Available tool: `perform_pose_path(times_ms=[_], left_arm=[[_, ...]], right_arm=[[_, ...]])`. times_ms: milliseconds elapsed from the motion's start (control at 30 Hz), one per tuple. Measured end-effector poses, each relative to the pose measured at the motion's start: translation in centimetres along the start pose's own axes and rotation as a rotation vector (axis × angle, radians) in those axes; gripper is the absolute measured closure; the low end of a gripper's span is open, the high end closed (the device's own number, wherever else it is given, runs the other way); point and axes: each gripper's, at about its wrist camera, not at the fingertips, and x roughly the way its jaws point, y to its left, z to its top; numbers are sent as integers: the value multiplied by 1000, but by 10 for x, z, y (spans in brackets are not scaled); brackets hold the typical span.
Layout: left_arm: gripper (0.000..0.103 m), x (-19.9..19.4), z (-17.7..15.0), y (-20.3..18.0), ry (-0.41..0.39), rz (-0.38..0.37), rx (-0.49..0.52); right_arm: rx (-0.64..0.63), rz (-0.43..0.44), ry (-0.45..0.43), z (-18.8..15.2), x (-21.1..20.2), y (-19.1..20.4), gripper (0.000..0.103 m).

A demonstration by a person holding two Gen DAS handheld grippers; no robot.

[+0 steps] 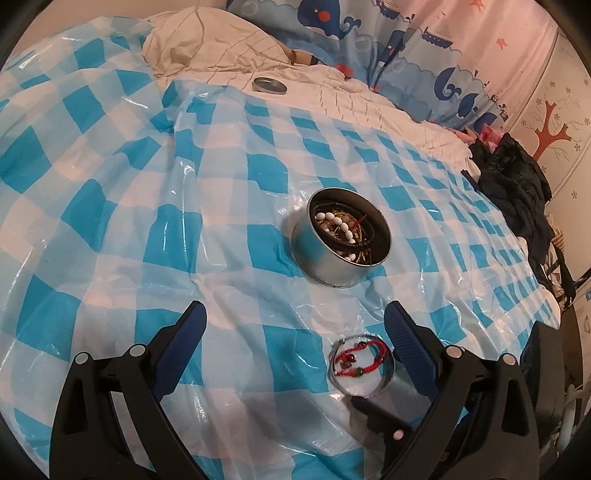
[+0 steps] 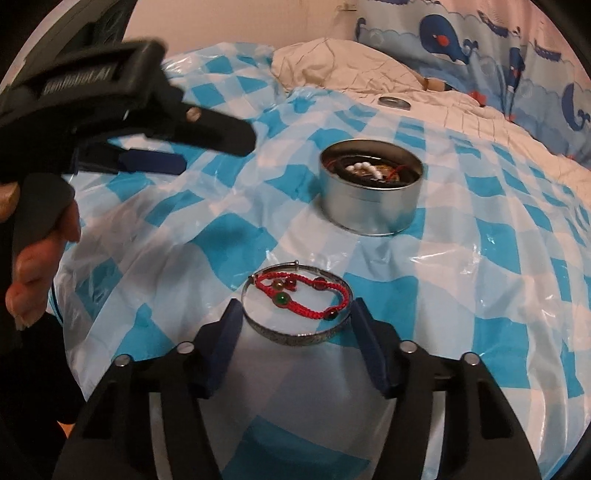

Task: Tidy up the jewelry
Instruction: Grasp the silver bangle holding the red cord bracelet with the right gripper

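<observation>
— Two bracelets lie together on the bed's blue-and-white checked plastic sheet: a silver bangle and a red cord bracelet with green and dark beads, the cord resting inside the bangle's ring and across its far rim.

— Where are your grippers?

— Your right gripper is low over the sheet with its fingers spread, one blue pad just beside each side of the bangle's near half; whether the pads touch the metal, you cannot tell. Your left gripper hovers with its fingers spread wide and nothing between them. In its view the bangle sits near the right finger, just inside it.

— And the container?

— A round metal tin stands open farther away on the sheet, apart from the two bracelets. Inside it you can see a white bead strand, a dark band and some gold-coloured pieces. Its lid lies well beyond, on the cream quilt at the far end of the bed.

— Anything else?

— Whale-print fabric rises behind the quilt, and dark clothes are heaped at the right edge.
</observation>
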Motion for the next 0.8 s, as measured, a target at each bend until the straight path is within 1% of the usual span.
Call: perform_pose_path(times_ms=[33, 67, 100, 167, 200, 233, 267, 300, 333, 400, 467, 500, 567, 600, 633, 700, 800], left_arm=[[10, 1, 0, -1, 2, 1, 3], [10, 1, 0, -1, 3, 1, 6], [10, 1, 0, -1, 3, 2, 6], [10, 1, 0, -1, 0, 3, 3], [10, 1, 0, -1, -1, 6, 1], [10, 2, 0, 0, -1, 9, -2], [10, 3, 0, 0, -1, 11, -3], [10, 3, 0, -1, 0, 13, -3], [10, 4, 1, 0, 0, 13, -2], [10, 5, 1, 0, 3, 12, 0], [10, 7, 0, 0, 8, 13, 1], [10, 8, 0, 0, 11, 13, 0], [10, 9, 0, 0, 15, 12, 0], [10, 9, 0, 1, 14, 11, 4], [10, 8, 0, 1, 13, 12, 5], [10, 8, 1, 2, 9, 11, -6], [10, 6, 3, 1, 0, 4, -11]], right_arm=[[5, 1, -7, 0, -2, -1, 62], [11, 6, -13, 1, -4, -2, 67], [19, 11, -20, 1, -8, -4, 71], [31, 9, -30, 3, -12, -8, 70], [35, 10, -28, 3, -12, -11, 66], [46, 18, -19, 2, -11, -13, 44], [59, 27, -17, 2, -11, -15, 28], [70, 26, -33, 2, -12, -16, 9], [69, 15, -60, 3, -14, -15, 8], [42, -3, -79, 9, -15, -9, 8], [24, -19, -72, 15, -8, -6, 8], [18, -28, -50, 19, 1, -3, 8], [14, -16, 3, 22, 17, -3, 8], [12, -10, 30, 22, 24, -3, 16], [13, 1, 47, 21, 28, -3, 35], [35, 20, 47, 22, 26, -9, 35], [66, 28, 11, 23, 13, -18, 36]])
